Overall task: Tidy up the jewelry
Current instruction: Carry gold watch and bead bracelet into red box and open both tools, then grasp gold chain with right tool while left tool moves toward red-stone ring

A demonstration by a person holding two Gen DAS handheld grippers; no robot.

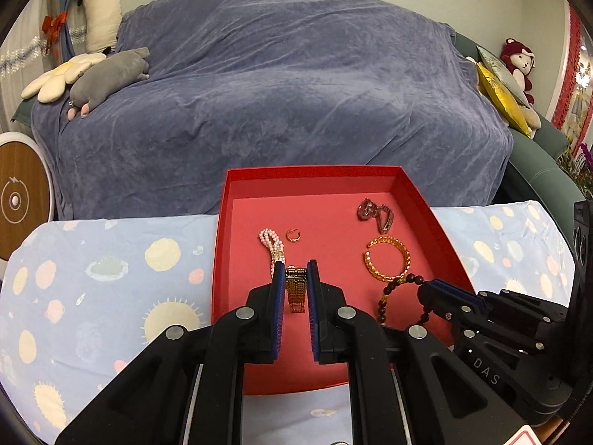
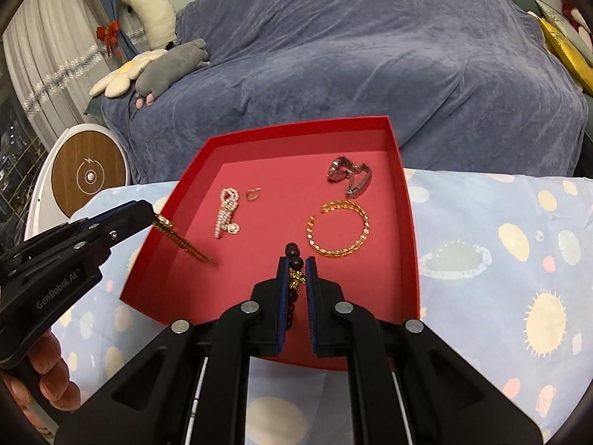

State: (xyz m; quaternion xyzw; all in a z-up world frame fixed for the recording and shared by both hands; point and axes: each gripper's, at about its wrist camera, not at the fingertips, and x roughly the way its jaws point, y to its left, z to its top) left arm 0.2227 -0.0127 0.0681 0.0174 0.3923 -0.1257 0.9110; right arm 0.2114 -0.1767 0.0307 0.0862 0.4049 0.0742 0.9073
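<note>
A red tray (image 1: 415,204) (image 2: 406,193) sits on the patterned cloth. My left gripper (image 1: 295,270) (image 2: 148,209) is shut on a gold mesh band (image 1: 295,289) (image 2: 181,241) that hangs down into the tray's near left part. My right gripper (image 2: 296,261) (image 1: 426,285) is shut on a dark bead bracelet (image 2: 294,274) (image 1: 393,289) over the tray's near edge. On the tray floor lie a pink pearl bracelet (image 1: 272,246) (image 2: 226,213), a small ring (image 1: 293,234) (image 2: 253,194), a silver watch (image 1: 374,211) (image 2: 348,174) and a gold chain bangle (image 1: 389,259) (image 2: 339,228).
The cloth (image 1: 92,278) (image 2: 500,259) with planets and suns covers the table. A sofa under a blue blanket (image 1: 278,92) stands behind, with plush toys (image 1: 107,74) and cushions (image 1: 500,92). A round wooden-faced device (image 1: 18,196) (image 2: 89,176) stands at the left.
</note>
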